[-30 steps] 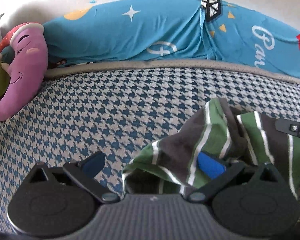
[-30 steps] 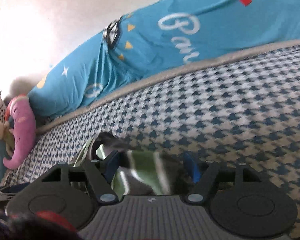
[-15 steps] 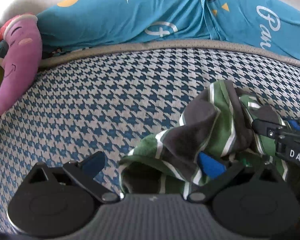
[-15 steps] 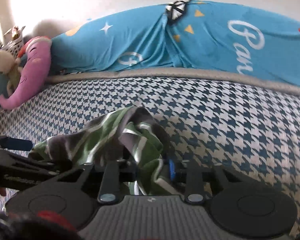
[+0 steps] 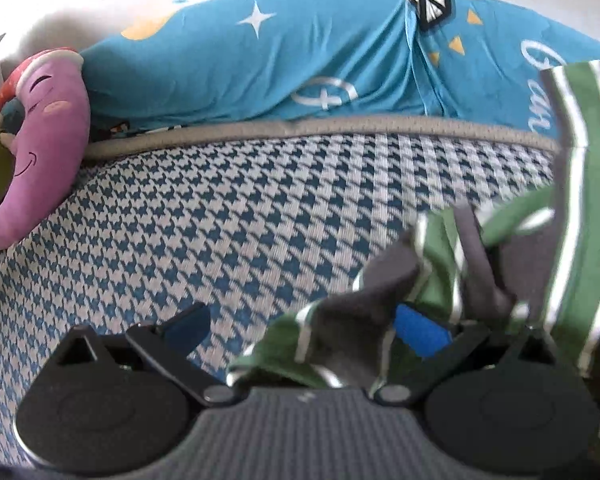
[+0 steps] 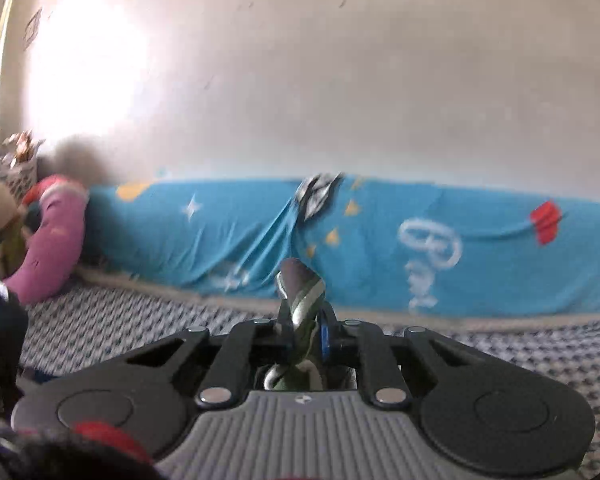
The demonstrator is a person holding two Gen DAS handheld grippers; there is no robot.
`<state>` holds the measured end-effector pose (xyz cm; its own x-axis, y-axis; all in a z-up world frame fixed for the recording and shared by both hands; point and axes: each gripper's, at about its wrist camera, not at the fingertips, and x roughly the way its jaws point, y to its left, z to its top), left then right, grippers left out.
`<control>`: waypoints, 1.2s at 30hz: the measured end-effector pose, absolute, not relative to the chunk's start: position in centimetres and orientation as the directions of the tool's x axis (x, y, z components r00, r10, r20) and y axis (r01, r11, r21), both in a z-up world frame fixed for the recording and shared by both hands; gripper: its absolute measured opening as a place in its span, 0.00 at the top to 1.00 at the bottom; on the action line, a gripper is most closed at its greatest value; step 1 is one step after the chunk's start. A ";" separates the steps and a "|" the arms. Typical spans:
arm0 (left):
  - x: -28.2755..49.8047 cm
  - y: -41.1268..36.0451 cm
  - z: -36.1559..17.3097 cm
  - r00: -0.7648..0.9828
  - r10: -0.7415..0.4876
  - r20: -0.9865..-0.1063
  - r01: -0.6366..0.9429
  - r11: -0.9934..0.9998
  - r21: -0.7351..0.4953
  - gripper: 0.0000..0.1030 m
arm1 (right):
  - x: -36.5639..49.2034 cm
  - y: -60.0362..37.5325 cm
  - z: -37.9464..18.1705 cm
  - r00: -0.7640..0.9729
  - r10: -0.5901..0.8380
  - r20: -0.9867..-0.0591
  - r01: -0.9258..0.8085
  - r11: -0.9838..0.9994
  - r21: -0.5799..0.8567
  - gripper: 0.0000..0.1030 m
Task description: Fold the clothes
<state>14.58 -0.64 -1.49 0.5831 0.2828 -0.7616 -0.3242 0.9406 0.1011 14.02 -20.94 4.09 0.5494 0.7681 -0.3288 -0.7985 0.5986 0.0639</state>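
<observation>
Right gripper (image 6: 306, 334) jaws narrow, pinching fold of shirt (image 6: 300, 300); small piece of cloth stands up between fingers. Gripper raised above bed (image 6: 120, 320), camera looks toward wall (image 6: 340, 80).

Left gripper (image 5: 302, 326) jaws wide, low over bed (image 5: 220, 220). Shirt (image 5: 440, 272), green and grey with white stripes, bunched over right finger (image 5: 420, 334); whether it is gripped, cannot tell. One part hangs stretched upward at right edge. Left finger (image 5: 188, 324) bare.

Blue quilt (image 5: 280, 64) along far edge. Purple toy (image 5: 44, 140) at far left corner.
</observation>
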 end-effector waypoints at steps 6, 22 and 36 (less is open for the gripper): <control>15.1 -0.7 -0.5 0.597 0.269 -0.756 -0.364 0.930 0.044 0.00 | 15.9 -21.7 3.3 0.561 0.725 -0.401 -0.761 0.641 0.095 0.77; 14.7 1.0 -2.0 0.555 0.230 -0.799 -0.319 0.946 0.051 0.00 | 17.1 -21.6 -0.8 0.431 0.713 -0.553 -0.816 0.570 0.100 0.47; 13.4 3.5 -2.9 0.539 0.170 -0.825 -0.290 0.957 0.008 0.00 | 16.1 -18.1 -5.2 0.373 0.685 -0.626 -0.877 0.480 0.003 0.33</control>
<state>13.36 3.47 -2.88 0.5386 0.1701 -0.8252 -0.2899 0.9570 0.0081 16.12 -18.05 -5.19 0.3729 0.6853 -0.6255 -0.8771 0.4804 0.0034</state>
